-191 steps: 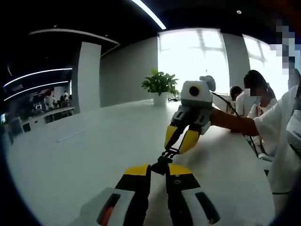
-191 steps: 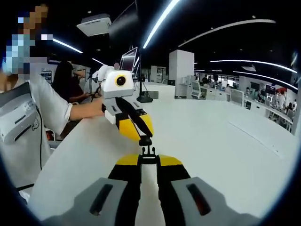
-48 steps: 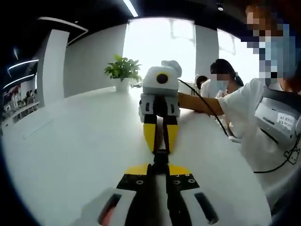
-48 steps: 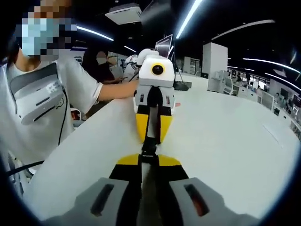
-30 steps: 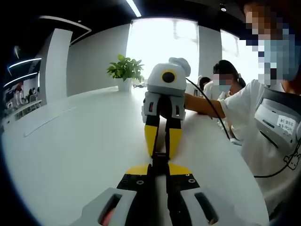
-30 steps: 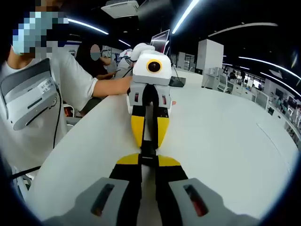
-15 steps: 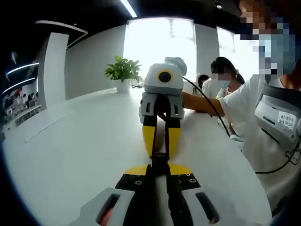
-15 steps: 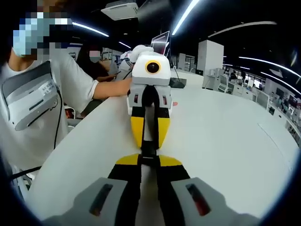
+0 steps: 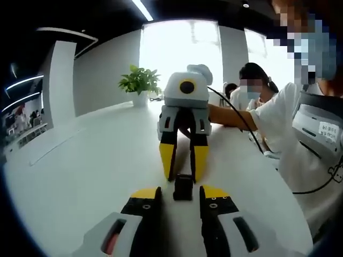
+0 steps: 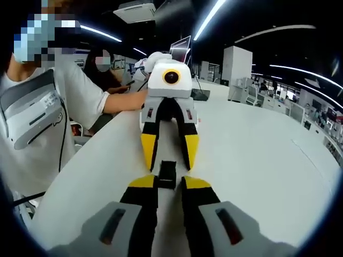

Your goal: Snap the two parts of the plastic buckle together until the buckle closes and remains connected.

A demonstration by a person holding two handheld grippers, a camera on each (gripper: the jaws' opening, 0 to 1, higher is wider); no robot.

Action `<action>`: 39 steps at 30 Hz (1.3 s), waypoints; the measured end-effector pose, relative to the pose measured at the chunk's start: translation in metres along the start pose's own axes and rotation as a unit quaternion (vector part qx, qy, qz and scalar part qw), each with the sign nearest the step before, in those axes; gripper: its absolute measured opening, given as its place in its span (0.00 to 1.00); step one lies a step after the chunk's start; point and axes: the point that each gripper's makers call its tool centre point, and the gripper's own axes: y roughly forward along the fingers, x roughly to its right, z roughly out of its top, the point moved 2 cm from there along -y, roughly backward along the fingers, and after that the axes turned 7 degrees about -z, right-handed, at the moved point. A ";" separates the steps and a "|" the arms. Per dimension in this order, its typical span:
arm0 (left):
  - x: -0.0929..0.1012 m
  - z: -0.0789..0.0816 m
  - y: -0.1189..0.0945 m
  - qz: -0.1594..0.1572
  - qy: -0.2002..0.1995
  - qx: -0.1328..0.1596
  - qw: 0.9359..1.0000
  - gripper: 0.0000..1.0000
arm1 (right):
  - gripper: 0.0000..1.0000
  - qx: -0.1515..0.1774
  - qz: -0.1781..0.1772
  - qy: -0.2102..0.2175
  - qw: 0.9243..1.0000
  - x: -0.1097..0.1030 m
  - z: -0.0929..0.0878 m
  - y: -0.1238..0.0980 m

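Note:
The black plastic buckle reads as one joined piece and rests on the white table between the two grippers. In the left gripper view my left gripper is open, its yellow-tipped jaws standing well clear on either side of the buckle. The right gripper faces it from the far side. In the right gripper view the buckle lies just beyond my right gripper, whose jaws are slightly apart with a thin gap to the buckle. The left gripper is spread wide beyond it.
A potted plant stands at the table's far end. The person holding the grippers, in a white shirt, is beside the table edge. Other people sit behind. A monitor stands further back on the table.
Both grippers have let go: the left jaws spread wide and the right jaws parted a little. The buckle, held between them before, now lies on the table in one piece.

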 end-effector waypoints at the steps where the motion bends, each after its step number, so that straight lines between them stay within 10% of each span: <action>1: 0.000 0.000 -0.001 0.001 0.000 0.000 1.000 0.29 | 0.13 0.001 0.002 0.003 1.000 -0.001 -0.001 0.000; 15: -0.009 0.009 -0.016 0.019 -0.029 0.042 0.999 0.25 | 0.12 0.007 0.002 0.022 1.000 0.008 -0.002 0.007; 39: -0.026 0.011 -0.031 0.051 -0.058 0.068 0.995 0.24 | 0.12 -0.003 -0.048 0.033 0.998 0.104 -0.019 -0.007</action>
